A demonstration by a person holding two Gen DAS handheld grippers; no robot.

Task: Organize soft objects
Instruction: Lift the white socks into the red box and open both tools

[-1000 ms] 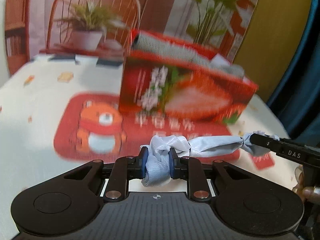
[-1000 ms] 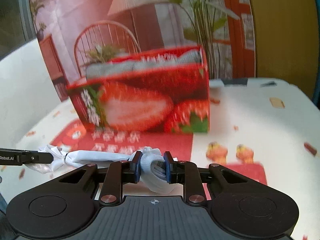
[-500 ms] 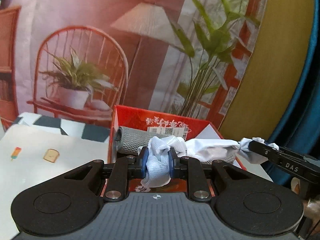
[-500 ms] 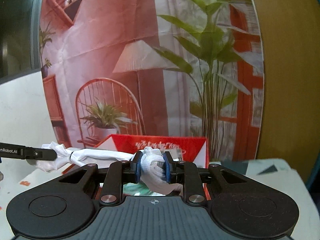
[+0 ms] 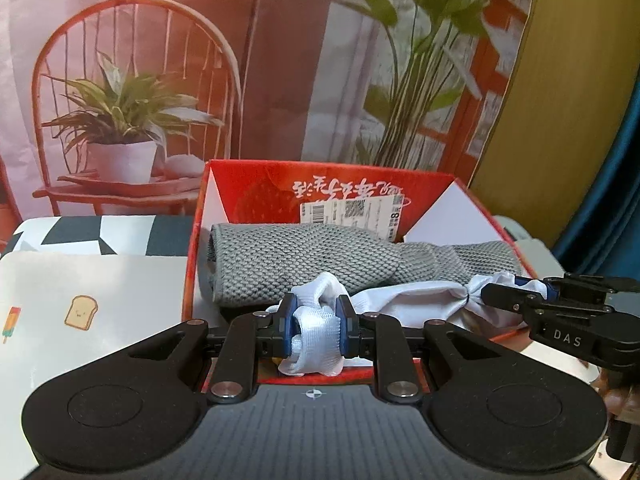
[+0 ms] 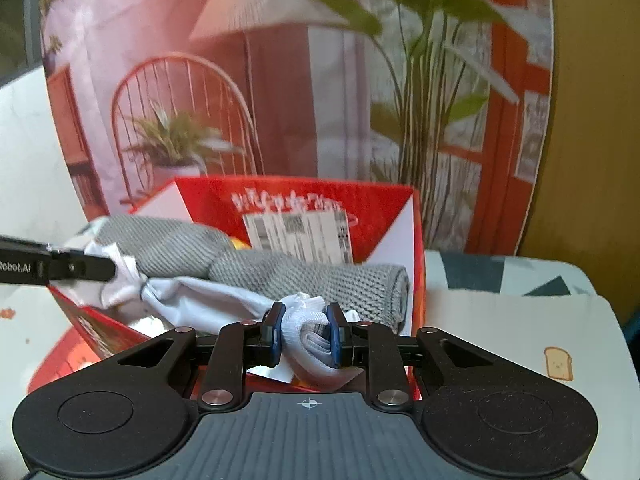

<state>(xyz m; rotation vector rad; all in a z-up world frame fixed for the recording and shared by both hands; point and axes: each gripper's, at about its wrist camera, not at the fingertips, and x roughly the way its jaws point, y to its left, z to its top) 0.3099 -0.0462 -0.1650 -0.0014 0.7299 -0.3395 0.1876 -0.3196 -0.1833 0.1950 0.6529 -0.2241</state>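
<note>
We see a grey knitted cloth (image 5: 304, 256) lying inside the red box (image 5: 192, 264). Our left gripper (image 5: 314, 330) and right gripper (image 6: 306, 334) each pinch one end of a white cloth (image 5: 404, 304) above it.

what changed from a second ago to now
Both grippers carried the white cloth from low in front of the red box up and over its open top, above the grey knit roll inside. Nothing was let go: the left gripper and right gripper keep their jaws shut on the cloth's two ends, stretched between them. The roll stayed put.
</note>
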